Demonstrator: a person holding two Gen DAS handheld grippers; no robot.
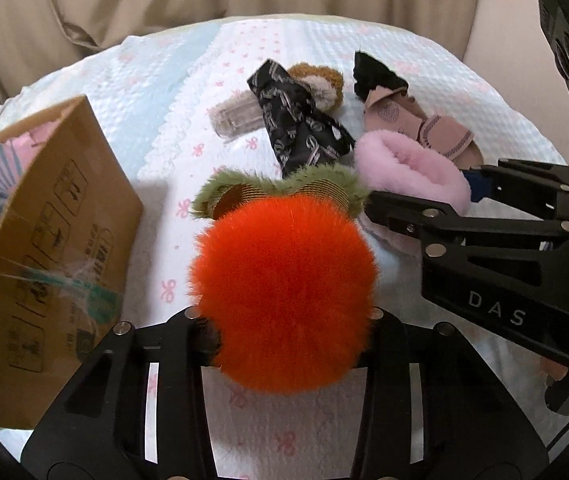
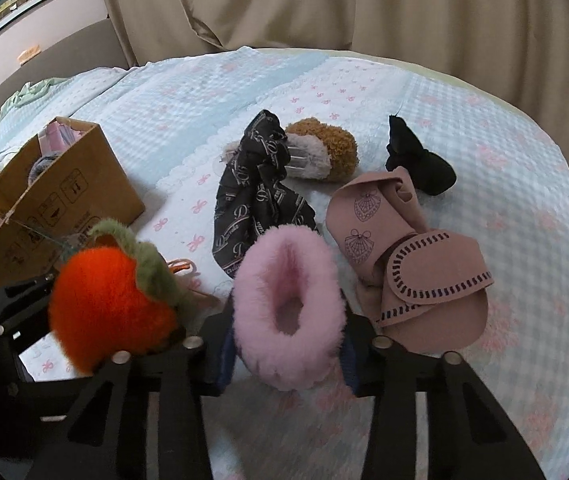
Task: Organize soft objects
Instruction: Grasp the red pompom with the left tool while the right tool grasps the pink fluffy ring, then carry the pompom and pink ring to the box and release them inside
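Observation:
My left gripper is shut on a fluffy orange pompom with a green fuzzy top, held above the bed; the pompom also shows in the right wrist view. My right gripper is shut on a pink fluffy cuff, seen in the left wrist view too. On the bed lie a black printed scarf, a brown and grey plush piece, a black cloth and a pink felt piece.
An open cardboard box stands on the bed at the left, with pink and grey soft things inside. A light blue bedspread covers the bed. Beige curtains hang behind.

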